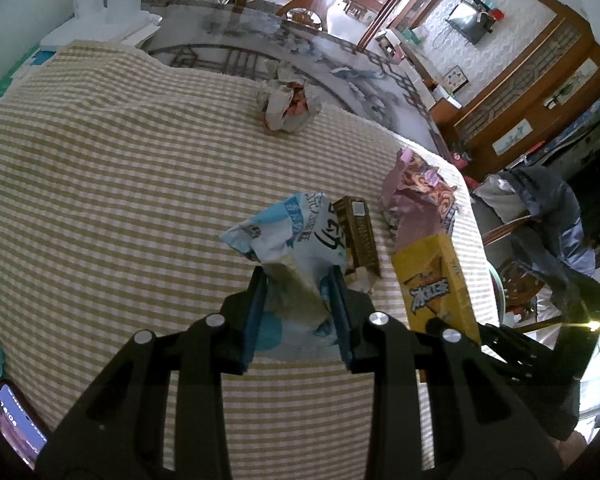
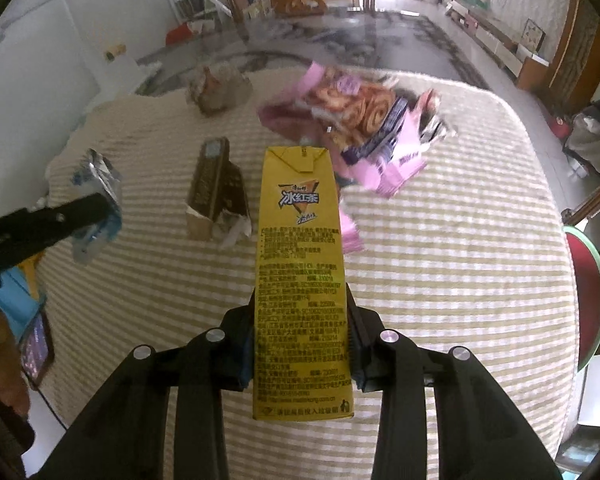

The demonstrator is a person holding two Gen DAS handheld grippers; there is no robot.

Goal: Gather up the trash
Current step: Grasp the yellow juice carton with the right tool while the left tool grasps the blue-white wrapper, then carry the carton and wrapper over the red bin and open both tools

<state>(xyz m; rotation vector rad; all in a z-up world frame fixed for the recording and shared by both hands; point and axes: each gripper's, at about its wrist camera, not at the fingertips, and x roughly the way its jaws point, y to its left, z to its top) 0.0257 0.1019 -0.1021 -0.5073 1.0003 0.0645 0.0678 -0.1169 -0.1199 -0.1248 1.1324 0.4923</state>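
Note:
My left gripper (image 1: 298, 276) is shut on a crumpled blue-and-white snack wrapper (image 1: 288, 224), held a little above the striped cloth (image 1: 100, 160). In the right wrist view my right gripper (image 2: 302, 304) is shut on a tall yellow iced-tea carton (image 2: 300, 240), its pads pressing both long sides. Just beyond lies a torn brown carton (image 2: 214, 188) on its side. A pink pastry wrapper (image 2: 360, 120) lies farther back on the right, and a crumpled grey paper ball (image 2: 216, 88) sits near the far edge. The left gripper (image 2: 60, 216) and its wrapper show at the left.
The cloth covers a table whose rounded edge (image 2: 540, 200) drops off to the right, where a red round seat (image 2: 588, 292) stands. A phone (image 1: 16, 428) with its screen lit lies at the near left corner. White boxes (image 1: 112, 12) stand beyond the far left edge.

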